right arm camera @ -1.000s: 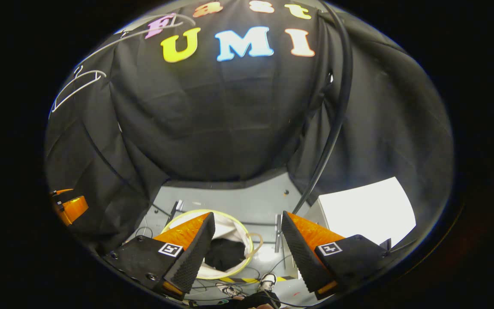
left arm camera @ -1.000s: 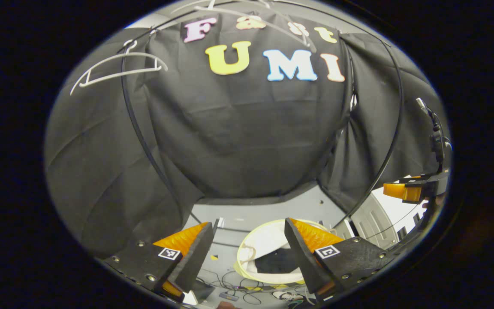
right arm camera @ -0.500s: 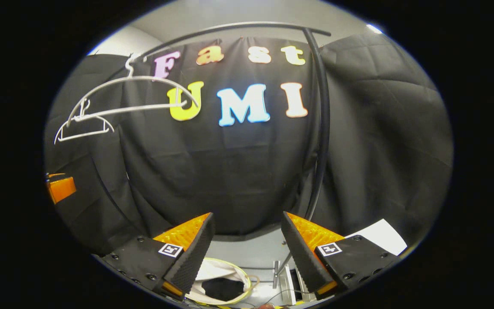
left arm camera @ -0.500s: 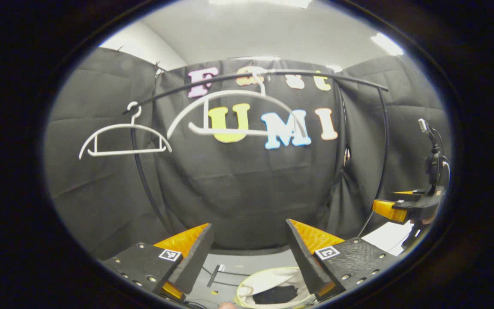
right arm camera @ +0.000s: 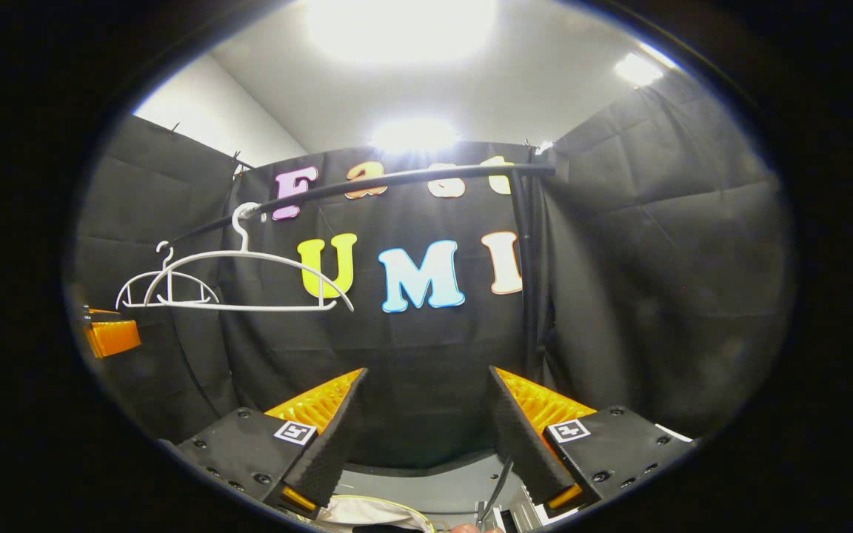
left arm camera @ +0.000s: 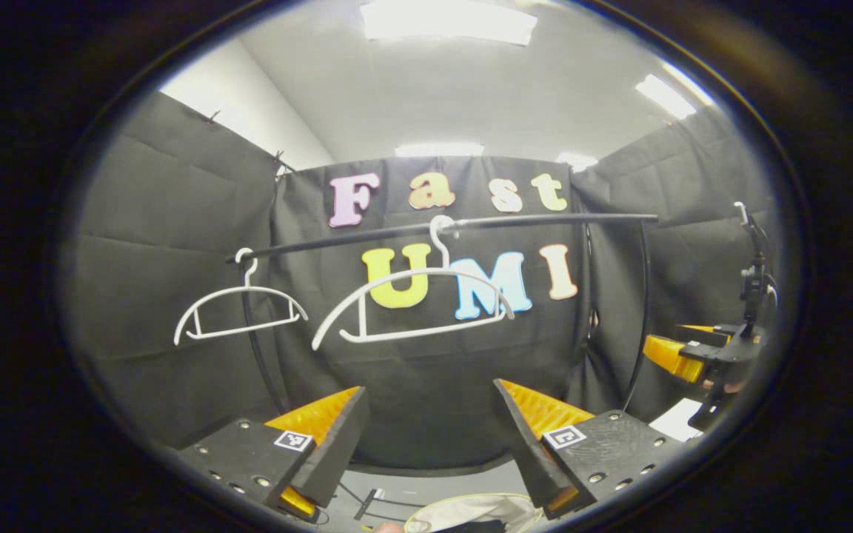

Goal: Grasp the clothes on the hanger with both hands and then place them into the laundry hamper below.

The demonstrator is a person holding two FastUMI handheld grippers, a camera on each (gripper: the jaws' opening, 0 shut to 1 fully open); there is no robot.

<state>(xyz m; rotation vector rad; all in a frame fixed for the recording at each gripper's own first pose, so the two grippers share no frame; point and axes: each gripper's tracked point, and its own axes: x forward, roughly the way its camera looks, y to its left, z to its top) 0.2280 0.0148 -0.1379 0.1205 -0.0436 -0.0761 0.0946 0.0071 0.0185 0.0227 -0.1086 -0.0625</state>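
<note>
Now, left gripper view: left gripper spread apart, holding nothing; two bare hangers on the rail; hamper rim below, contents unclear. Right gripper view: right gripper likewise spread apart, hamper rim beneath.

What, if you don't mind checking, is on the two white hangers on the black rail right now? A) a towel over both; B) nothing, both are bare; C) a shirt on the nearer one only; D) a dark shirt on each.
B: in the left gripper view the nearer hanger and the farther hanger hang from the rail as bare white frames, with the booth wall showing through them.
</note>
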